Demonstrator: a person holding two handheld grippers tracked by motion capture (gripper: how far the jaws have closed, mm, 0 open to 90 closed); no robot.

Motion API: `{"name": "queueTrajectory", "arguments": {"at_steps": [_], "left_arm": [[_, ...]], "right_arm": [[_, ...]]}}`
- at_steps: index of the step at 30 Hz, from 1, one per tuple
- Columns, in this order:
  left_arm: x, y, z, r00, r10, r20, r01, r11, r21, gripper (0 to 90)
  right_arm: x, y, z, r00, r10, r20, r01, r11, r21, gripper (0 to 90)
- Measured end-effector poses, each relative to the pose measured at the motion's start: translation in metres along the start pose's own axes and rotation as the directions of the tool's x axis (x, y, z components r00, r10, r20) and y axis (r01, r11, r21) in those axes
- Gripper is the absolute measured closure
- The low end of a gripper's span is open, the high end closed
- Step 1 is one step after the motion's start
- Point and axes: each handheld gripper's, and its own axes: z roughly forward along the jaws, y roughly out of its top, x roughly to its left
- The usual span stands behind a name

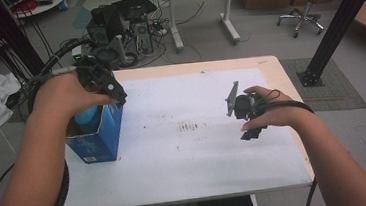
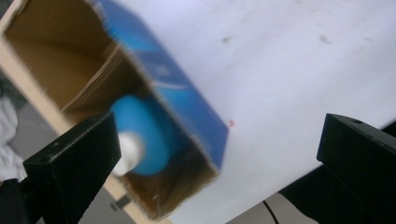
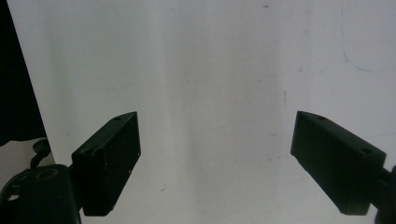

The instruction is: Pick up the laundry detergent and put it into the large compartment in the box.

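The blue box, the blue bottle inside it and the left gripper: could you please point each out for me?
blue box (image 1: 104, 135), high view, its front right wall.
blue bottle (image 2: 144, 135), left gripper view, its blue body.
left gripper (image 2: 219, 154), left gripper view, midway between its open jaws.

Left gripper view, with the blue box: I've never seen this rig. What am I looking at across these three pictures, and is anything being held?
There is no robot arm here: a person holds hand-held tongs in each hand at a white-topped table. The high view looks down from above the person's side. Each of the other two pictures comes from a camera riding on one set of tongs, looking along its two black jaws.

The left tongs hover over an open blue cardboard box near the table's left edge. Inside it stands a blue bottle with a white cap. The jaws stand wide apart, holding nothing.

The right tongs are also open and empty, over bare table. In the high view they are at the right.
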Motion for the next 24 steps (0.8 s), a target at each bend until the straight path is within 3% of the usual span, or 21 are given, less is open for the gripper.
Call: {"name": "queueTrajectory", "arguments": {"at_steps": [1,2,4,5,6,7,8,11,12,13,14,15,16,17,19,21,24], "left_arm": [[-0.010,0.003,-0.003,0.9986,0.053,0.000,-0.053,0.9986,-0.005,0.1],[-0.010,0.003,-0.003,0.9986,0.053,0.000,-0.053,0.9986,-0.005,0.1],[-0.024,0.005,-0.006,0.9929,0.119,0.006,-0.119,0.9928,-0.016,0.1],[-0.024,0.005,-0.006,0.9929,0.119,0.006,-0.119,0.9928,-0.016,0.1],[-0.033,0.007,-0.007,0.9866,0.162,0.018,-0.162,0.9867,-0.018,0.1],[-0.033,0.007,-0.007,0.9866,0.162,0.018,-0.162,0.9867,-0.018,0.1],[-0.041,0.008,-0.008,0.9780,0.208,0.015,-0.208,0.9779,-0.021,0.1],[-0.050,0.009,-0.008,0.9627,0.269,0.031,-0.268,0.9629,-0.030,0.1],[-0.052,0.009,-0.007,0.9579,0.284,0.042,-0.283,0.9585,-0.037,0.1],[-0.052,0.009,-0.007,0.9579,0.284,0.042,-0.283,0.9585,-0.037,0.1],[-0.054,0.009,-0.007,0.9525,0.300,0.051,-0.298,0.9536,-0.040,0.1],[-0.058,0.009,-0.004,0.9415,0.332,0.060,-0.329,0.9430,-0.048,0.1],[-0.058,0.009,-0.004,0.9415,0.332,0.060,-0.329,0.9430,-0.048,0.1],[-0.060,0.009,-0.003,0.9357,0.346,0.067,-0.344,0.9377,-0.052,0.1],[-0.065,0.010,0.005,0.9166,0.388,0.094,-0.385,0.9213,-0.056,0.1],[-0.069,0.012,0.012,0.9054,0.411,0.107,-0.408,0.9117,-0.048,0.1],[-0.072,0.015,0.021,0.8834,0.453,0.118,-0.452,0.8911,-0.044,0.1]], "right_arm": [[0.000,0.000,0.000,1.0000,-0.001,-0.001,0.001,1.000,0.004,15.9],[0.000,0.000,0.000,1.0000,-0.001,-0.001,0.001,1.000,0.004,15.9],[0.000,0.000,0.000,1.0000,-0.003,-0.005,0.003,1.000,0.005,16.0],[0.001,0.000,-0.001,1.0000,-0.004,-0.005,0.004,1.000,0.004,16.0],[0.001,0.000,0.000,0.9999,-0.005,-0.009,0.005,1.000,0.002,15.9],[0.001,0.001,-0.001,0.9999,-0.009,-0.008,0.009,1.000,0.009,16.0],[0.001,0.001,-0.001,0.9999,-0.007,-0.011,0.007,1.000,0.006,16.0],[0.001,0.001,-0.002,0.9998,-0.015,-0.013,0.015,1.000,0.004,16.0],[0.002,0.001,-0.002,0.9997,-0.015,-0.017,0.015,1.000,0.000,15.9],[0.002,0.001,-0.002,0.9997,-0.015,-0.017,0.015,1.000,0.000,15.9],[0.002,0.002,-0.002,0.9996,-0.023,-0.017,0.023,1.000,0.002,16.0],[0.002,0.002,-0.003,0.9993,-0.033,-0.019,0.033,0.999,0.003,15.9],[0.002,0.003,-0.003,0.9993,-0.033,-0.020,0.033,0.999,0.001,15.9],[0.002,0.003,-0.003,0.9993,-0.033,-0.020,0.033,0.999,0.001,15.9],[0.003,0.004,-0.004,0.9992,-0.034,-0.023,0.034,0.999,0.004,16.0],[0.003,0.005,-0.005,0.9989,-0.039,-0.027,0.040,0.999,0.007,16.0],[0.002,0.006,-0.004,0.9988,-0.041,-0.027,0.041,0.999,0.005,15.9]]}}
